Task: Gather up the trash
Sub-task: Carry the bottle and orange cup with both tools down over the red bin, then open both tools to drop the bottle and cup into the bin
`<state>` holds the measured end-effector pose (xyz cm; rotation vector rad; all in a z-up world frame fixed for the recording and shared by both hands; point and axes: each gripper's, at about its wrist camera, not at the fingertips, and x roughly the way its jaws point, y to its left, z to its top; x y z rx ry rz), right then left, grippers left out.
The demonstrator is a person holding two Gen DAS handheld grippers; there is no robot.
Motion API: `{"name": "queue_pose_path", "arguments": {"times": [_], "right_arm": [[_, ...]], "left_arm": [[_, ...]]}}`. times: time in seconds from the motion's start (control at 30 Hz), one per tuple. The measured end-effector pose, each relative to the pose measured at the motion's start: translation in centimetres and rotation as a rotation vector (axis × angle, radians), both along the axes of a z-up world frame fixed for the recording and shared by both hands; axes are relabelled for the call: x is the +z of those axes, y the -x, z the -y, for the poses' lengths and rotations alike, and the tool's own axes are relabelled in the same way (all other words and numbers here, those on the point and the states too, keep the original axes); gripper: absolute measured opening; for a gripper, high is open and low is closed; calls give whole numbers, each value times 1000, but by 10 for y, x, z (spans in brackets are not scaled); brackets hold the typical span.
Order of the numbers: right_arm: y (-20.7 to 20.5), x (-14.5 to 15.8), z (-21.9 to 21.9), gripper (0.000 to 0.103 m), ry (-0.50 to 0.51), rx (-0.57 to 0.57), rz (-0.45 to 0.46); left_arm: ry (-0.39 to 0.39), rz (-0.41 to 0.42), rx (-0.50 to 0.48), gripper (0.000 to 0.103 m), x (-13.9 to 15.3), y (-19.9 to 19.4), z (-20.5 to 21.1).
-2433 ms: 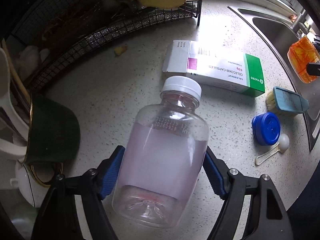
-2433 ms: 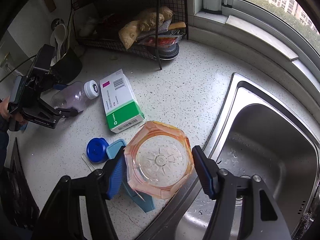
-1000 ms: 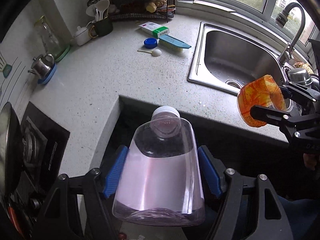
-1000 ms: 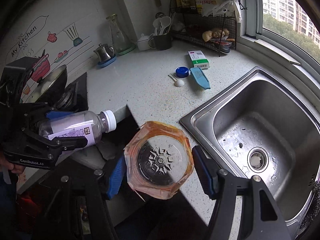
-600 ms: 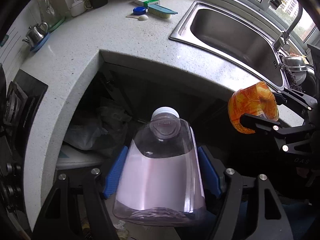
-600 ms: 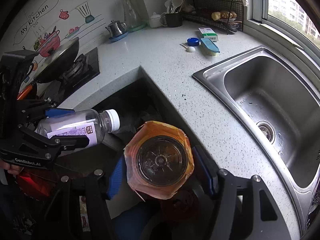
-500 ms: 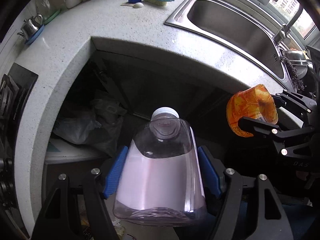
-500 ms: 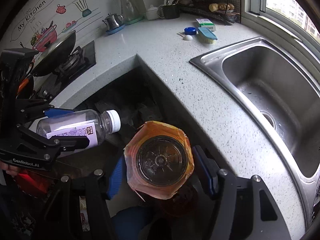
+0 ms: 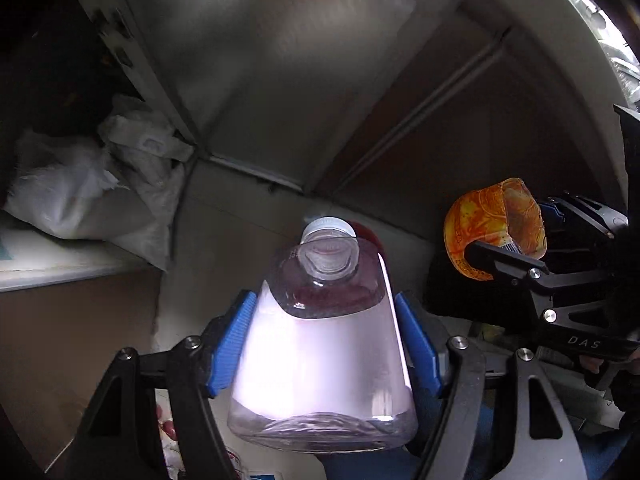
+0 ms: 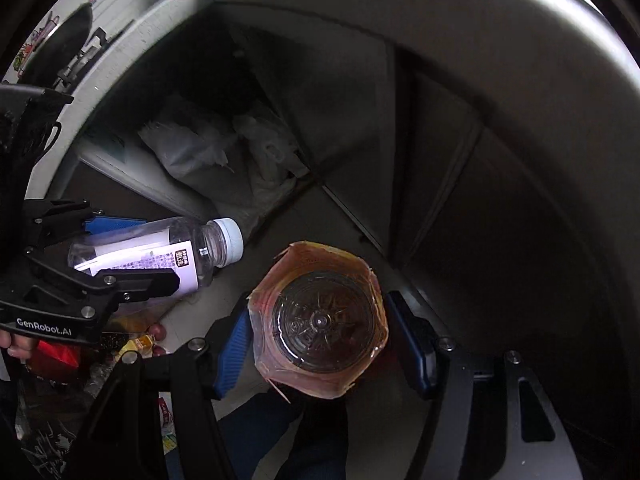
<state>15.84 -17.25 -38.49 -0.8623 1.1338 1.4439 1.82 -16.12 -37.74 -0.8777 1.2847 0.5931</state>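
**Under the tabletop, both tools loaded**

Dim cabinet space below the pale tabletop edge [image 10: 168,8] fills both views, with crumpled white plastic bags [image 9: 92,184] heaped on a shelf at the back. Left tool [image 9: 324,356] is clamped on a clear plastic bottle with a white screw cap [image 9: 320,344], its blue pads [image 9: 232,340] pressing on both sides, cap pointing away from the camera. Right tool [image 10: 318,332] grips a clear bottle wrapped in an orange label [image 10: 318,320], base toward the camera. Colourful wrappers and scraps [image 10: 132,340] lie below the left tool.
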Motion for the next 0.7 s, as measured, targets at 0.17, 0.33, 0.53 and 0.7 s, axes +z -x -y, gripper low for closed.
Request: {"name": "queue_pose_path", "arguments": {"times": [0.17,0.33,0.53,0.7], "right_arm": [[-9,-67,5,62,49,-18,-4],[-11,-133,0,62,100,-31,7],[-4,-206,-2,62,138,-12,23],[-5,-256,-2,62,187,-9,28]], "left_arm": [[65,-7,-18,69,-77,-11,12],[116,-5,-27,69,-148,-20,22],[164,-10,-39,69,-234,-30,42],[202,23,-30,69,-285,-37,49]]}}
